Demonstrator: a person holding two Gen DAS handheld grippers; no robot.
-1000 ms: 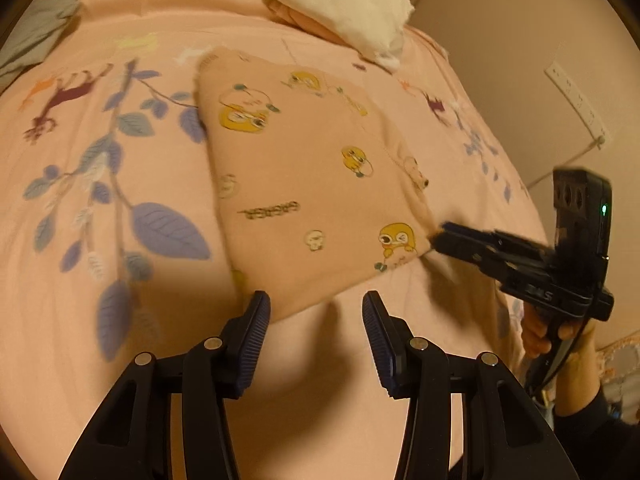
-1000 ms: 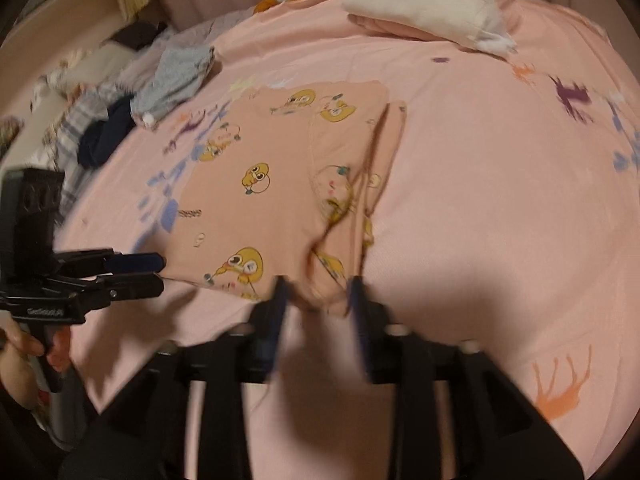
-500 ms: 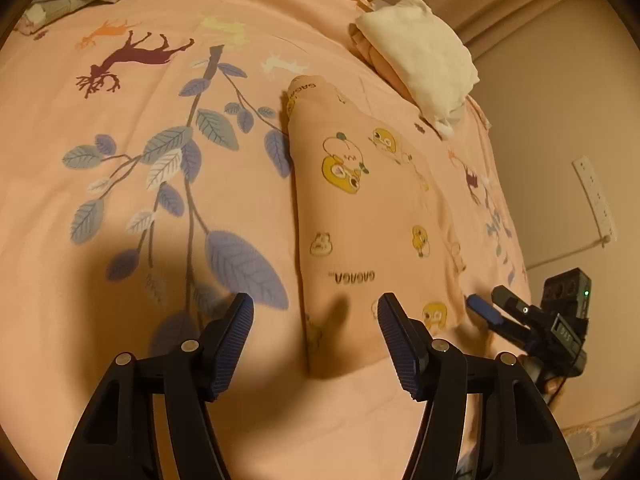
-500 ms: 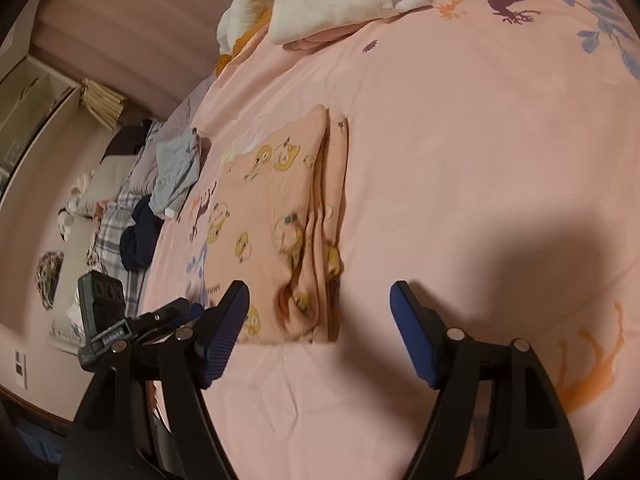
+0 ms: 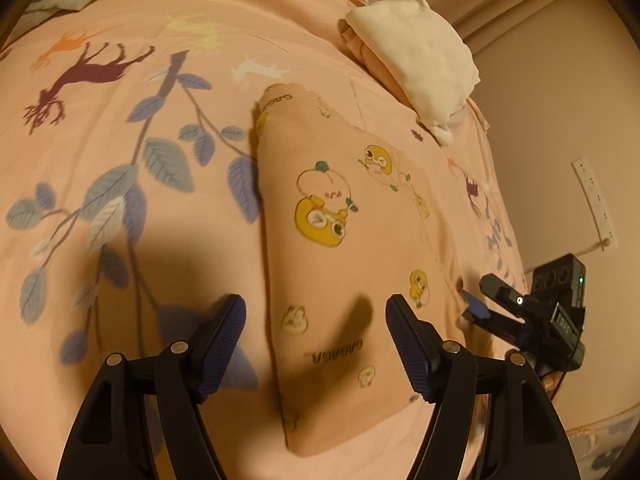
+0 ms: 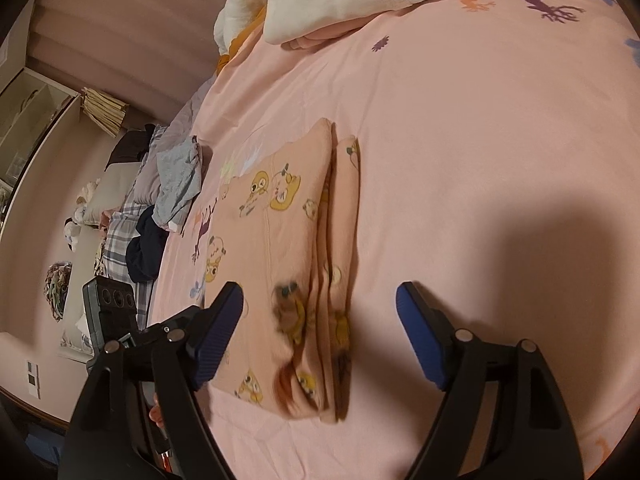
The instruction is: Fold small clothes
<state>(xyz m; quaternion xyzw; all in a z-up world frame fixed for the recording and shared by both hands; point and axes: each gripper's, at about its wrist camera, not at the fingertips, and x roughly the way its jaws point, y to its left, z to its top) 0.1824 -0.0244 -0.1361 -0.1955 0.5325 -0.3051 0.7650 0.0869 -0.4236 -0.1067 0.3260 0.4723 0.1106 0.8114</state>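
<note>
the folded peach garment (image 5: 344,264) with yellow cartoon prints lies flat on the pink bedsheet (image 5: 132,92), near the close edge of the bed, its long folded edges running from near to far. in the right wrist view the same garment (image 6: 280,248) shows stacked layers along its right side.

the left claw (image 5: 316,344) hangs just above the near part of the garment, its blue-padded fingers (image 5: 222,332) spread wide on either side of the cloth's left half, pressing on nothing. its jaws have just been opening, with the cloth below them rather than gripped.

the right claw (image 6: 320,328) is also spread wide over the garment's near right end, the layered edge lying between and below its fingers (image 6: 420,324), not pinched. its jaws have just been opening too. from the left wrist view the right claw (image 5: 476,300) sits at the garment's right edge.

a folded white cloth (image 5: 420,64) rests on the far right of the bed, well apart from the garment. loose grey and dark clothes (image 6: 176,184) lie at the far left edge.
</note>
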